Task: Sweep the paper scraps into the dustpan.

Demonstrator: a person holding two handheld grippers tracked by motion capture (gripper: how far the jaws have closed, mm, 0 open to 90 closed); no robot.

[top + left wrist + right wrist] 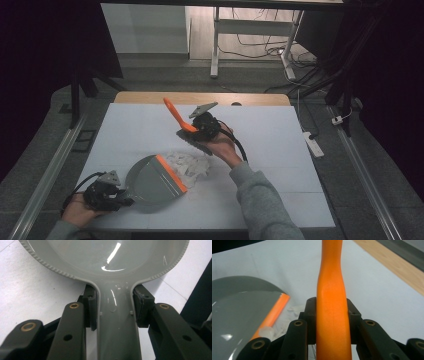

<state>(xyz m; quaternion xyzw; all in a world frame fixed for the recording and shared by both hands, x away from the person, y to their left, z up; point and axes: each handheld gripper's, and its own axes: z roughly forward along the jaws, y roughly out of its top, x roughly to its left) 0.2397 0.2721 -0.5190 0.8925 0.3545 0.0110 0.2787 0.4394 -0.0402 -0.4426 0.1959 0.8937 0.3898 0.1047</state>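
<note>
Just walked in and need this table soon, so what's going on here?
A person is sweeping up with a handheld gripper in each hand. The left gripper is clamped on the handle of a grey dustpan lying on the white table, its orange lip facing a pile of white paper scraps. The right gripper is clamped on the orange handle of a small brush, held above the table just behind the pile. The scraps lie at the pan's lip, not yet swept in.

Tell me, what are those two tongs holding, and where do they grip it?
The left tongs clamp the grey dustpan by its handle neck. The right tongs clamp the brush by its orange handle.
</note>
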